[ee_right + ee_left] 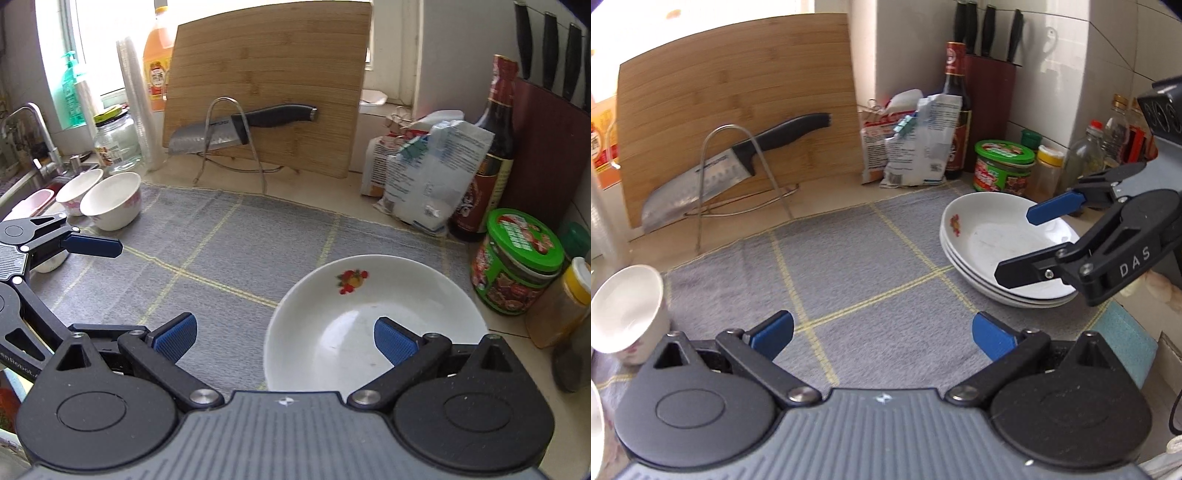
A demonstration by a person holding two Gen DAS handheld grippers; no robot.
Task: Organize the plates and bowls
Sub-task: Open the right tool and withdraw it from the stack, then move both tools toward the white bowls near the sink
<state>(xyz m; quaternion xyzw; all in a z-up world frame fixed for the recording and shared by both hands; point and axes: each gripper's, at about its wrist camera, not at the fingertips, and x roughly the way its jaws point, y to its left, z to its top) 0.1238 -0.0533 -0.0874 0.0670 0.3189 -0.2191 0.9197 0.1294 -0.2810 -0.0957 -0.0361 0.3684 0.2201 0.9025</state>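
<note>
On the grey checked mat, a stack of white plates with a fruit motif sits at the right, near a green-lidded jar, while small white bowls stand at the far left edge of the mat beside the sink. The left gripper hovers over the bare middle of the mat with its blue-padded fingers spread wide and holding nothing. The right gripper hangs above the plate stack, its fingers likewise apart and empty, one over the top plate's hollow and the other over the mat; a knife rests on a wire stand against the bamboo cutting board at the far side.
</note>
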